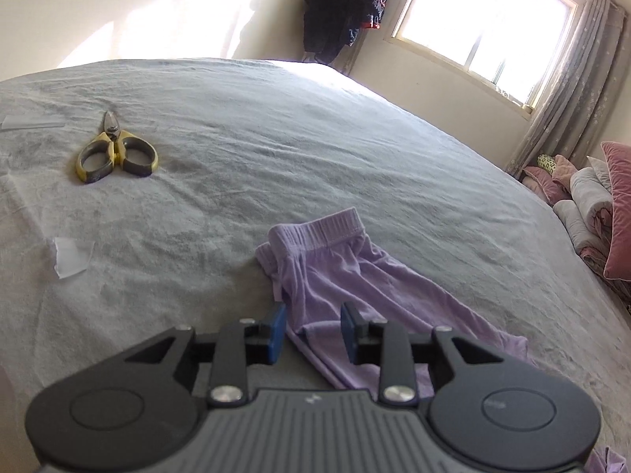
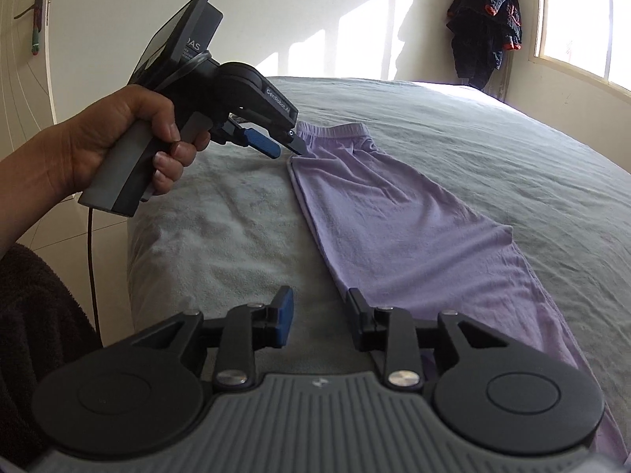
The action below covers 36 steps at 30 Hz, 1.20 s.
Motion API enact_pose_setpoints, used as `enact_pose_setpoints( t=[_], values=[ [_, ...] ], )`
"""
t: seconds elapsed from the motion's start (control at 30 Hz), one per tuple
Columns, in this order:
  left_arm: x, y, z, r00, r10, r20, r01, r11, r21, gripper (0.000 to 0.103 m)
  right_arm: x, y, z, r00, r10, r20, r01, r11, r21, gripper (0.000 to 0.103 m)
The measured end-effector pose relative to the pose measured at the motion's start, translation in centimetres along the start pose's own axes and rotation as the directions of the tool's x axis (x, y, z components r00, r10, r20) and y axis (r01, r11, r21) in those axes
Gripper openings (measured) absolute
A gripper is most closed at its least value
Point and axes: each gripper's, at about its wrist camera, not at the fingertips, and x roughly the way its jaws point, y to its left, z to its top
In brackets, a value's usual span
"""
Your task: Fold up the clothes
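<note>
On the left of the grey bed (image 1: 276,126) we see yellow scissors (image 1: 117,152) and paper scraps (image 1: 71,256), well apart from our work. Our left hand-held gripper (image 2: 290,148) hovers with jaws spread at the waistband of the lilac trousers (image 2: 414,228), pinching nothing. Our right hand-held gripper (image 2: 320,311), also spread and empty, sits at the trousers' near edge. They lie long and fairly flat, seemingly folded leg over leg; folding across the length looks still to do. The bed beyond offers open room; its edge is close on our left.

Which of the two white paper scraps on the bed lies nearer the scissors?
The flat strip at the left edge, beside the scissors; the curled scrap lies closer to the camera.
</note>
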Motion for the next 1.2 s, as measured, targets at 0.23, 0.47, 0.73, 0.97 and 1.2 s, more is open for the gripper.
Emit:
enact_pose_setpoints(
  t=[0.23, 0.47, 0.73, 0.97, 1.2],
  values=[
    [1.5, -3.2, -1.9, 0.978, -0.144, -0.152, 0.169, 0.971, 0.170, 0.048, -1.1, -3.0, -1.6, 0.996, -0.088, -0.017, 0.090, 0.981, 0.169, 0.048],
    [1.6, -6.2, -4.0, 0.981, -0.007, -0.195, 0.088, 0.909, 0.408, 0.052, -3.9, -4.3, -3.7, 0.994, -0.042, -0.105, 0.067, 0.967, 0.247, 0.056],
    [0.8, -9.7, -3.9, 0.964, 0.126, -0.236, 0.019, 0.848, 0.530, 0.060, -7.8, -5.6, -4.5, 0.981, 0.036, -0.192, 0.026, 0.950, 0.310, 0.070],
    [-0.9, -14.8, -4.6, 0.968, 0.054, -0.245, 0.100, 0.811, 0.577, 0.079, -11.1, -8.2, -5.0, 0.961, -0.048, -0.272, 0.137, 0.939, 0.317, 0.080],
    [-2.2, -20.4, -6.8, 0.960, 0.024, -0.280, 0.155, 0.787, 0.598, 0.087, -14.3, -11.5, -5.5, 0.955, -0.082, -0.285, 0.170, 0.938, 0.301, 0.091]
  ],
)
